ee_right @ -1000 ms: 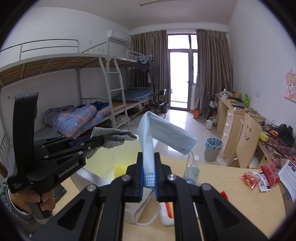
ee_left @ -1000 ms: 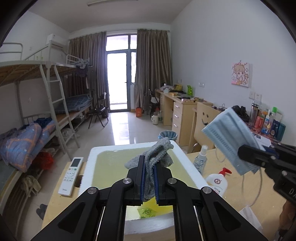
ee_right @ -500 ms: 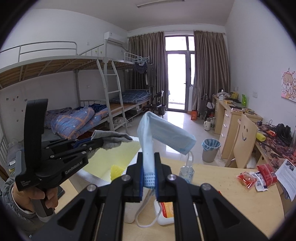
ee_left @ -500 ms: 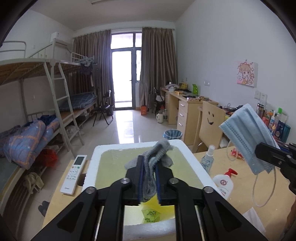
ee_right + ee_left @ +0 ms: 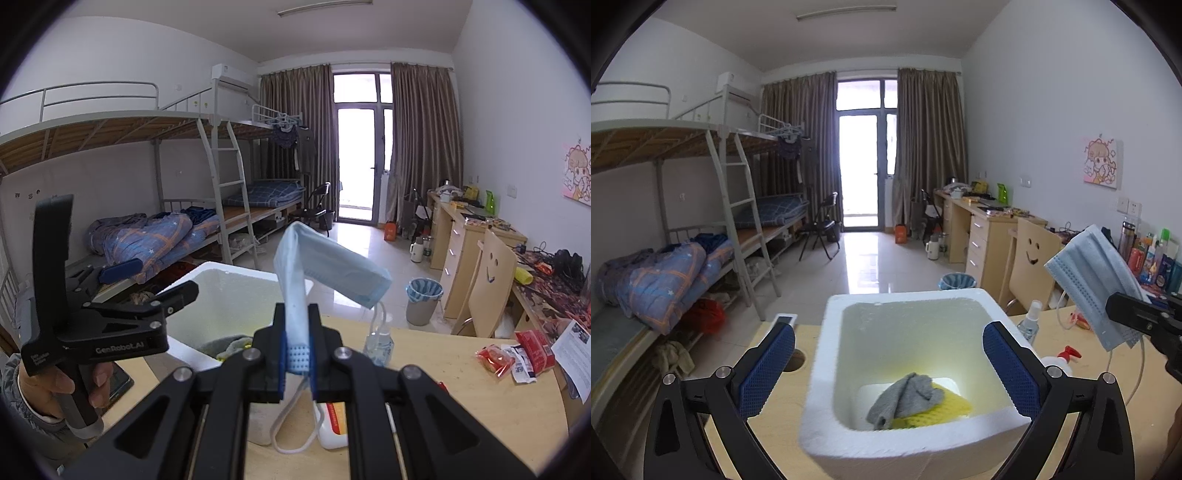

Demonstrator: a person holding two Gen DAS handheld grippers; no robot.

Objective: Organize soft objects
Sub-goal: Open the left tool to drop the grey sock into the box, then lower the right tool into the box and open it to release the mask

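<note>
The left tongs (image 5: 888,369) opened wide and released the grey cloth (image 5: 904,399), which dropped onto the yellow item (image 5: 951,408) inside the white foam box (image 5: 827,354).

A: Anything showing legible txt?
B: Left gripper (image 5: 147,280) body is showing "GenRobot.AI" in white, approx 9 o'clock in right wrist view.
A: Other labels?
B: Bottle and packet print is blurring out, too small.

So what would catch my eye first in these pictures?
Probably the blue face mask pinched upright in the right gripper, held up above the desk. Next, the white foam box under the open left gripper, with a grey cloth lying on something yellow inside.
</note>
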